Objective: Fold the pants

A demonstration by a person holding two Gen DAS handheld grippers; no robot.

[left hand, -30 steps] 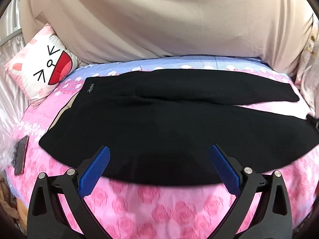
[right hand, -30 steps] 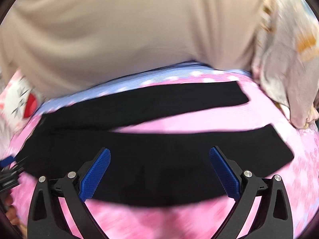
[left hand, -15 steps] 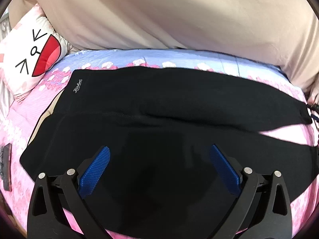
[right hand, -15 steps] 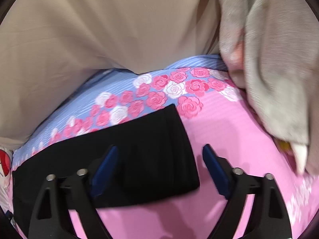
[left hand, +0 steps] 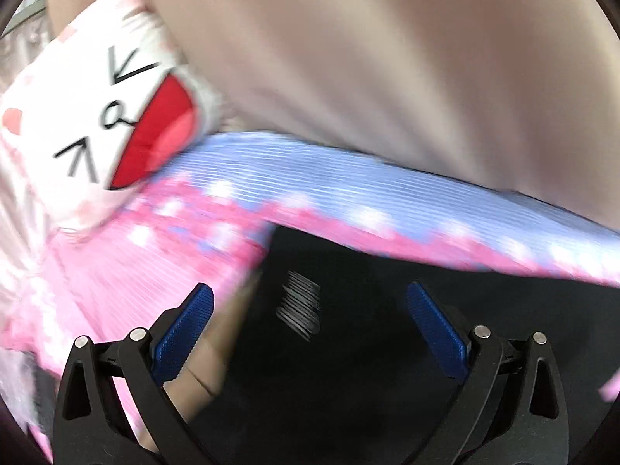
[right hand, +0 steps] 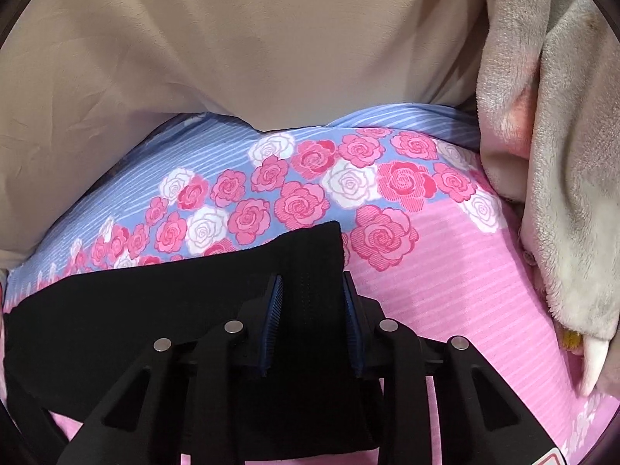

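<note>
Closing from wide, the right gripper [right hand: 312, 302] now pinches the black pants' [right hand: 162, 310] leg end; the left gripper [left hand: 310, 323], fingers spread and empty, angles down over the waistband.

Bed [right hand: 457, 271]: covered by pink sheet with rose print; far edge of sheet is blue-striped band [left hand: 348, 178] running along beige backdrop. Landmark: black pants [right hand: 135, 310]. Pants lie flat directly on sheet, leg end near rose cluster, just short of blue band. Waist end [left hand: 387, 310] also on sheet, small label visible but blurred. Cartoon-face pillow [left hand: 97, 135] rests on bed, left of and beyond pants' waist end, apart from them. Grey-and-pink plush blanket [right hand: 562, 155] heaped right of pants' leg end, apart.
</note>
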